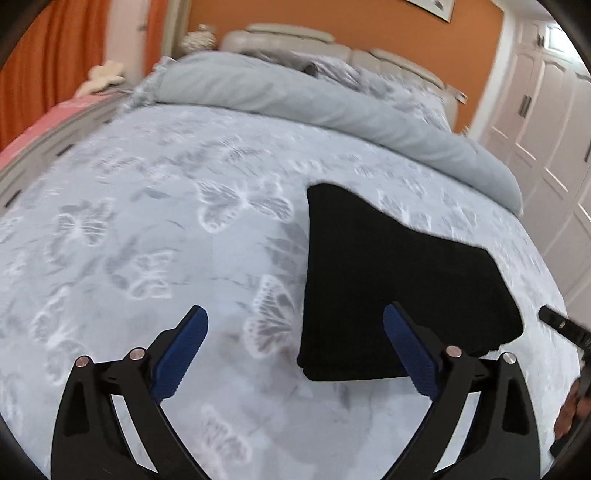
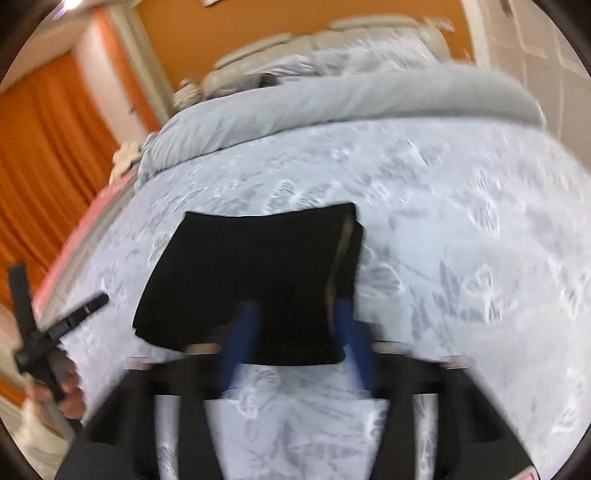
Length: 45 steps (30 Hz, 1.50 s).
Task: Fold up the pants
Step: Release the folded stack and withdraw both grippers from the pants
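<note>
Folded black pants being displayed on butterfly-print bed; orange walls behind. Left gripper jaws being held wide, empty; right gripper jaws blurred, state unclear.

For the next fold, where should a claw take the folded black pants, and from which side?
Probably the near left corner of the black pants. They lie flat on the butterfly bedspread, and that stacked edge faces the open left claw, so come in low from the near side.

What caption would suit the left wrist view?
Open left gripper above a butterfly-print bedspread, beside folded black pants.
</note>
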Tool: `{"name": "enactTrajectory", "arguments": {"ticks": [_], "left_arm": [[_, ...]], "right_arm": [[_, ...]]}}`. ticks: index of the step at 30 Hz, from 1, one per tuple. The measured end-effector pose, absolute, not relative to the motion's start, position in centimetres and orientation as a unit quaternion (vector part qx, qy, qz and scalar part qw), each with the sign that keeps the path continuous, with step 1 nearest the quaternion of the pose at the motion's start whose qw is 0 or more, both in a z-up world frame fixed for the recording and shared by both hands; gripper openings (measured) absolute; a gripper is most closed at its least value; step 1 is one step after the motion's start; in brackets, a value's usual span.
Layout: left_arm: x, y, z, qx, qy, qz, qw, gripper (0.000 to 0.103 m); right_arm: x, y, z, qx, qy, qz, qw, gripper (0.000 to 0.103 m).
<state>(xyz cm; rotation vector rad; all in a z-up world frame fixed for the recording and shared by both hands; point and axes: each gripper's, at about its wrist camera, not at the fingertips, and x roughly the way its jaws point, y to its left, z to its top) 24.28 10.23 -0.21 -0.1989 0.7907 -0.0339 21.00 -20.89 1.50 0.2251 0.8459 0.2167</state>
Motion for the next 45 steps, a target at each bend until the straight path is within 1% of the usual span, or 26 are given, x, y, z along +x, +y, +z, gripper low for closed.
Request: {"name": "enactTrajectory", "arguments": {"ticks": [1,4,5,6,8,9,10,12,15,17,20,25,31,33,34,45], "left_arm": [[24.1,9.5,0.5,-0.087,0.382,-0.009,0.92,0.094],[24.8,6.9,0.8,-0.045,0.393,0.006,0.918,0.094],[25.3,6.0,0.3,-0.029,0.396,0.017,0.918,0.094],[25.8,5.4,-0.4,-0.013,0.402,0.027,0.915,0.094],[27.3,4.5,-3.2,0.026,0.429,0.051,0.902,0.094],[28.0,4.3,-4.9,0.048,0.446,0.064,0.891,0.093],[27.9,4.4,-5.5,0.058,0.449,0.068,0.889,0.093],[26.7,4.6,-5.1,0.062,0.434,0.068,0.896,0.092],[24.1,4.7,-2.7,0.055,0.415,0.053,0.907,0.092],[21.1,4.6,-0.2,0.051,0.397,0.04,0.916,0.093],[17.2,4.4,2.5,0.04,0.383,0.021,0.923,0.094],[10.9,3.9,4.8,0.033,0.366,0.005,0.93,0.094],[7.2,3.7,2.8,0.011,0.377,-0.01,0.926,0.095],[6.6,3.8,1.4,0.002,0.388,-0.011,0.922,0.095],[6.5,3.8,1.0,0.002,0.392,-0.011,0.92,0.095],[6.6,4.8,-1.3,0.017,0.397,0.005,0.918,0.095]], "right_arm": [[21.5,-20.2,1.3,0.115,0.418,0.109,0.895,0.009],[23.5,-18.8,-0.9,0.112,0.447,0.076,0.884,0.009],[23.9,-19.0,-2.0,0.106,0.456,0.059,0.882,0.004],[24.5,-19.3,-3.3,0.109,0.471,0.039,0.875,0.0],[24.4,-20.4,-4.7,0.13,0.485,0.036,0.864,0.0],[23.9,-20.8,-4.4,0.141,0.482,0.041,0.864,0.0],[23.2,-21.0,-3.7,0.141,0.478,0.043,0.866,0.0],[20.9,-20.6,-1.1,0.106,0.456,0.032,0.883,0.01],[16.6,-19.6,2.9,0.059,0.405,0.033,0.912,0.012],[13.5,-19.2,4.9,0.057,0.379,0.037,0.923,0.02],[9.6,-19.0,6.0,0.066,0.355,0.048,0.931,0.029],[5.2,-18.7,4.7,0.054,0.356,0.042,0.932,0.031],[2.0,-18.3,2.3,0.061,0.367,0.041,0.927,0.031],[1.5,-18.3,1.5,0.067,0.374,0.042,0.924,0.038],[1.4,-18.2,1.2,0.069,0.377,0.042,0.923,0.045],[1.3,-17.7,-0.2,0.05,0.379,0.041,0.923,0.046]]}}
